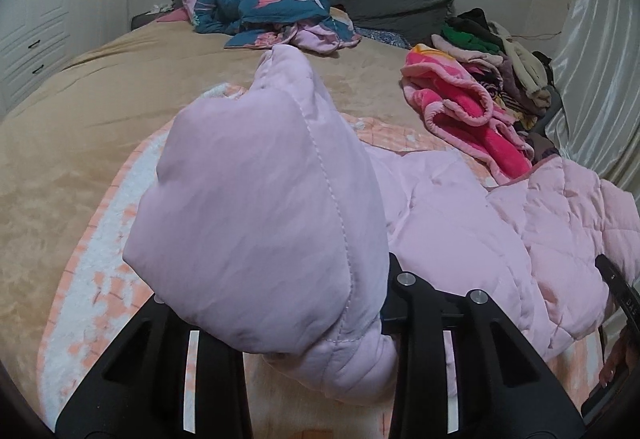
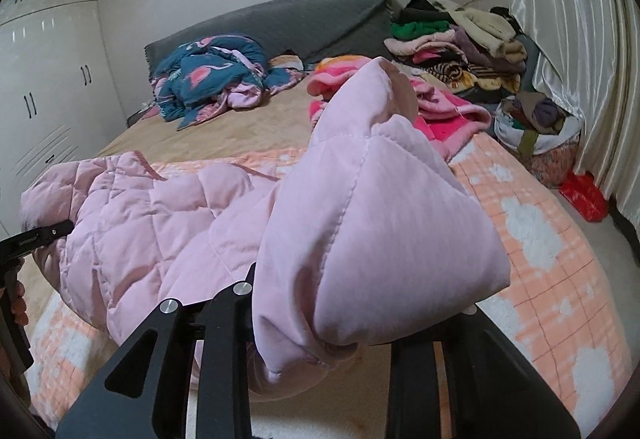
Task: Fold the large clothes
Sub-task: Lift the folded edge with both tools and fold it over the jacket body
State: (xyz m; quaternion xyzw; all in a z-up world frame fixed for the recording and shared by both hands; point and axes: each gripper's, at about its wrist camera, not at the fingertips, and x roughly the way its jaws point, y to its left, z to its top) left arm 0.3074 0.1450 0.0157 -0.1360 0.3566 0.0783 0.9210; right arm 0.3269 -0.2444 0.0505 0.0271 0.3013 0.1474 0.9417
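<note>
A pale pink quilted jacket (image 1: 460,207) lies across the bed. In the left wrist view, one puffy end of it (image 1: 256,199) rises in front of the camera, and my left gripper (image 1: 288,299) is shut on its lower fold. The right wrist view shows the jacket (image 2: 160,223) stretching away to the left. Another padded end (image 2: 372,207) is lifted, with my right gripper (image 2: 360,303) shut on it. The cloth hides one fingertip of each gripper. A black piece of the other hand's tool shows at each view's edge (image 1: 618,287) (image 2: 36,235).
Under the jacket are a peach-and-white checked blanket (image 2: 540,239) and a tan bedspread (image 1: 100,111). A blue flamingo quilt (image 1: 260,3) lies bunched by the grey headboard. A pink fleece blanket (image 1: 460,111) and stacked clothes (image 2: 460,39) sit at the right, beside a curtain (image 2: 560,19).
</note>
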